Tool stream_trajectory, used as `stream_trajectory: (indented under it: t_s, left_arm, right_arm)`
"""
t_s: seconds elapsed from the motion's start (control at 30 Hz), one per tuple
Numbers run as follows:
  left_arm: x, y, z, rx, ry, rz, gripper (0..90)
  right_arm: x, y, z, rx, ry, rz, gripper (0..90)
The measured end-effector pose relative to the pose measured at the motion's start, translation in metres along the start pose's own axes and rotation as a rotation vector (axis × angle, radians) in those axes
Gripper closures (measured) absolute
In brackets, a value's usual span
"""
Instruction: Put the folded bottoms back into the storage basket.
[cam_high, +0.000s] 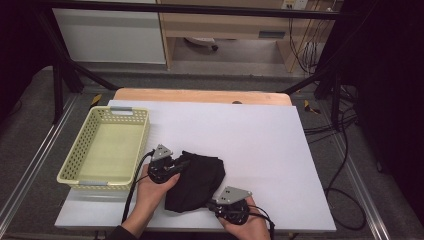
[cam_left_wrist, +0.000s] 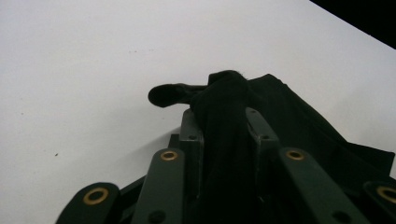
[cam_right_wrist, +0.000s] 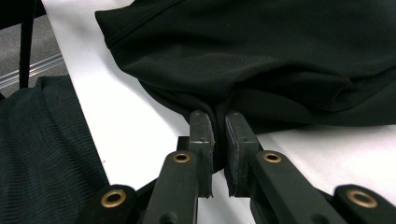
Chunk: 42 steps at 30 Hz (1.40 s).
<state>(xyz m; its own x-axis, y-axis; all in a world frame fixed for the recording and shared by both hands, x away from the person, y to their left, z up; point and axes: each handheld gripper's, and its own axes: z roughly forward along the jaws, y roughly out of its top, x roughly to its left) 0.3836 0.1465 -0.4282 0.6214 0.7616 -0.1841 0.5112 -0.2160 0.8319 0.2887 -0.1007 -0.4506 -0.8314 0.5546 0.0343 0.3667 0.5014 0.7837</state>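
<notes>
At the left of the high view, a pale yellow basket with perforated walls sits on the white table, its long side running from the upper middle-left of the frame down toward the lower left. Just right of the basket's lower corner, the left gripper is held in the person's left hand, whose forearm comes in from the bottom edge. A grey three-cornered plate tops the gripper, and a cable curves from it along the basket's near corner.

In the left gripper view, the two black jaws rise from the bottom centre with a thick fold of the black cloth bunched between them; the pads press on it from both sides, so this gripper is clamped on the cloth. A small rounded end of the fabric sticks out to the upper left of the jaws, over the bare white surface.

In the high view the black cloth lies crumpled in the lower centre of the frame, between the two grippers and touching both.

Further right, near the bottom edge, the right gripper is held in the right hand. In the right gripper view its jaws stand close together in the lower centre, pinching a thin edge of the black cloth, which spreads across the upper part of that frame. A dark ribbed sleeve fills the lower left there.
</notes>
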Motion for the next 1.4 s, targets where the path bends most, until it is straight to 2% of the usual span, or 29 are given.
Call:
stream_trajectory:
  t_s: [0.13,0.17,0.2,0.23,0.33,0.5,0.7,0.97,1.4]
  left_arm:
    - [-0.004,0.004,-0.001,0.011,-0.009,0.021,73.0]
    - [-0.007,0.009,0.0,0.025,0.025,0.08,73.1]
    - [-0.007,0.009,0.0,0.025,0.025,0.08,73.1]
    - [-0.009,0.015,0.001,0.033,0.012,0.096,73.2]
    - [-0.01,0.023,0.002,0.045,-0.008,0.092,73.5]
    - [-0.012,0.041,0.003,0.062,-0.009,0.121,73.9]
    - [-0.009,0.055,0.002,0.052,-0.014,0.111,74.4]
    - [-0.004,0.063,-0.003,0.055,-0.028,0.106,76.0]
    - [-0.003,0.066,-0.007,0.069,-0.025,0.115,77.9]
  right_arm:
    - [-0.001,0.002,-0.001,-0.001,0.008,0.011,83.6]
    - [-0.001,0.004,-0.001,0.0,0.01,0.01,83.6]
    - [-0.002,0.006,0.0,0.0,0.015,0.01,83.6]
    - [-0.002,0.008,0.001,-0.001,0.022,0.01,83.6]
    - [-0.005,0.017,0.0,-0.01,0.028,-0.005,83.6]
    - [-0.013,0.032,-0.001,-0.032,0.034,-0.007,83.7]
    - [-0.02,0.053,0.0,-0.036,0.047,-0.028,83.6]
    - [-0.023,0.067,0.0,-0.043,0.066,-0.047,83.7]
    - [-0.023,0.076,0.002,-0.041,0.079,-0.061,83.7]
